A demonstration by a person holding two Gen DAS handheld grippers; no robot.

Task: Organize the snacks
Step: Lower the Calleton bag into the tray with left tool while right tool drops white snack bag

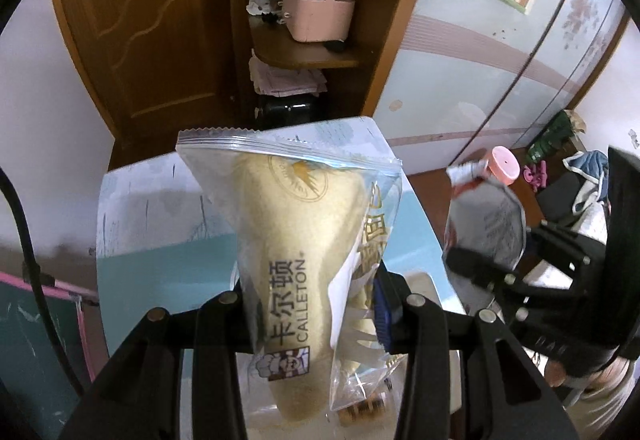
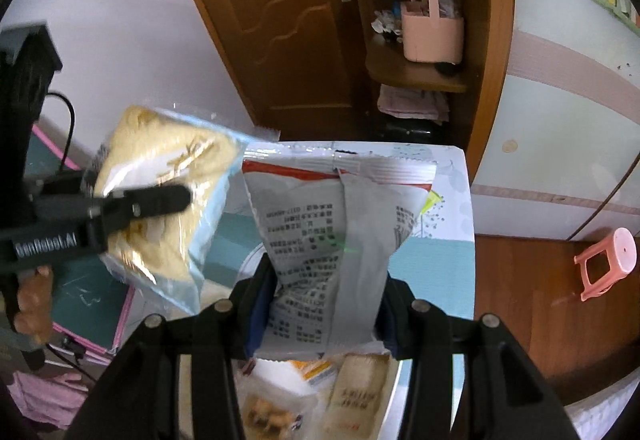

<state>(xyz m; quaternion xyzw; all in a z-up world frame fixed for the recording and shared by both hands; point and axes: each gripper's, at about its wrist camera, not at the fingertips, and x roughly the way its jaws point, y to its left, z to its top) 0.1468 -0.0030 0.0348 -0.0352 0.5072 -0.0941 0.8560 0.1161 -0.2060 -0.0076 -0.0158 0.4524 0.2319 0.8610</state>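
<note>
My left gripper (image 1: 312,304) is shut on a clear-wrapped Calleton cake packet (image 1: 296,240), held upright above the table (image 1: 160,272). The same packet (image 2: 160,199) and the left gripper (image 2: 120,207) show at the left of the right wrist view. My right gripper (image 2: 320,312) is shut on a silver snack bag (image 2: 332,240) with its printed back facing me; it also shows in the left wrist view (image 1: 486,228). Below it lie more snack packets (image 2: 356,392) on a white plate or tray (image 2: 280,376).
The table has a blue and white patterned cover (image 2: 436,256). Behind it are a wooden door (image 1: 152,19), a shelf with a pink basket (image 1: 316,11) and a wardrobe (image 1: 500,59). A pink stool (image 2: 608,264) stands on the wooden floor at right.
</note>
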